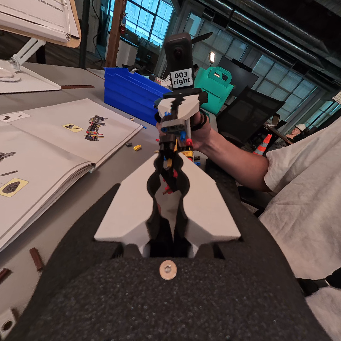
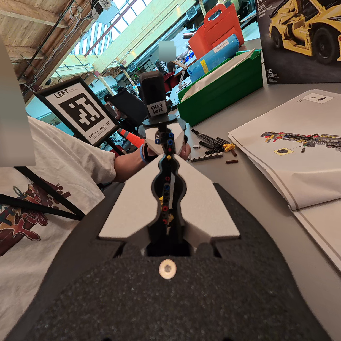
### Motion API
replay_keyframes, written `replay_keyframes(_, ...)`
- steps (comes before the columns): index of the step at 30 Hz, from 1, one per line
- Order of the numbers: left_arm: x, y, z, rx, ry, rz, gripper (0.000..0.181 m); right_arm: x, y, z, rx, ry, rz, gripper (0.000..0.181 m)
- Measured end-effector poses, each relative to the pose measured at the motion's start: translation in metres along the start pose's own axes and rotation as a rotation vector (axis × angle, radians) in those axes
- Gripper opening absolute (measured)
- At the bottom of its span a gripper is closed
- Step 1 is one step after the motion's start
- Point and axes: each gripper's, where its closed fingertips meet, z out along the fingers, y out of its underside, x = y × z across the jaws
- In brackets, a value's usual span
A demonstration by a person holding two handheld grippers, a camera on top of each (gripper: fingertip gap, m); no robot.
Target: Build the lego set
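Both grippers' fingers [image 1: 203, 193] clamp the lego assembly [image 2: 167, 195] between them.

Loose pieces [image 2: 212, 147] beside open booklet [image 2: 295, 147]

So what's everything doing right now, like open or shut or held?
Left tongs: shut on the lego assembly.
Right tongs: shut on the lego assembly.
Lego assembly: held in the air between both tongs, partly built.
Instruction booklet: lying open on the table.
Blue bin: upright; contents hidden.
Green bin: upright, holding white paper.
Loose black beams: lying unused on the table.
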Motion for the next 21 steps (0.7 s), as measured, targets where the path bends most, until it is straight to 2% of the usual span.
replay_keyframes(11, 0.013, -0.007, -0.002, 0.060, 0.126, -0.092, 0.005, -0.012, 0.002, 0.001, -0.008, -0.047, -0.037, 0.003)
replay_keyframes(21, 0.019, -0.004, 0.000, 0.023, 0.118, 0.002, 0.006, -0.017, 0.004, 0.001, -0.047, -0.036, -0.067, 0.003)
